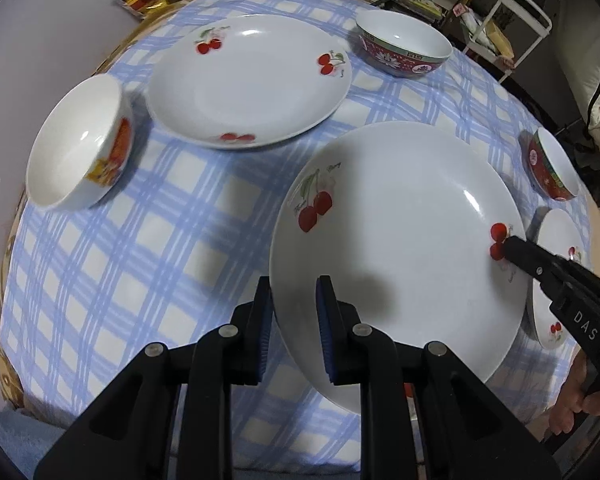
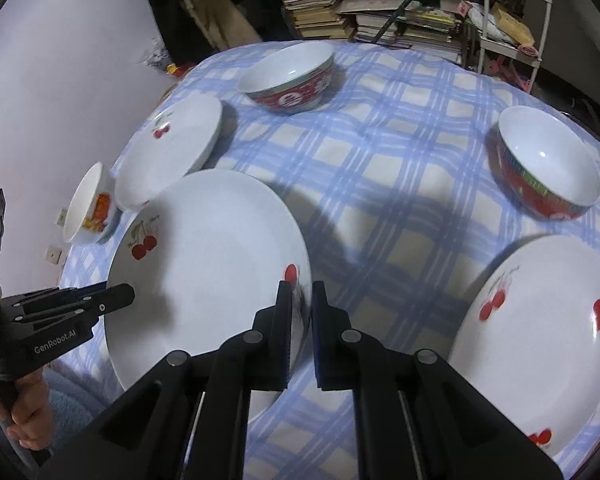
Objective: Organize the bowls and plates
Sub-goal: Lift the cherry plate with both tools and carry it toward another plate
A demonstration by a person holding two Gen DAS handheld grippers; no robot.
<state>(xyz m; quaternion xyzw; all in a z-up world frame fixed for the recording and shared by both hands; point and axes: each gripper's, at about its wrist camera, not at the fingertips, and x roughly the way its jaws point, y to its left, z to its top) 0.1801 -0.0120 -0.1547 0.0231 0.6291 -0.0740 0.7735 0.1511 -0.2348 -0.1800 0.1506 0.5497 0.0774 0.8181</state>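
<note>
A white cherry-print plate (image 1: 400,240) (image 2: 208,264) hangs tilted above the blue checked tablecloth (image 1: 140,240). My left gripper (image 1: 294,284) (image 2: 128,294) is shut on its near-left rim. My right gripper (image 2: 300,286) (image 1: 508,246) is shut on the opposite rim, beside a cherry print. A second cherry plate (image 1: 248,80) (image 2: 172,152) lies at the far left of the table. A third cherry plate (image 2: 540,328) (image 1: 556,280) lies at the right. A white bowl with an orange picture (image 1: 76,144) (image 2: 88,204) sits at the left edge. Two red patterned bowls (image 1: 404,46) (image 1: 552,164) stand at the back and the right.
Stacked books (image 2: 340,12) and a white metal rack (image 2: 512,20) crowd the space behind the table. A pale wall (image 1: 40,40) runs along the left. A person's hand (image 2: 24,420) grips the left tool's handle.
</note>
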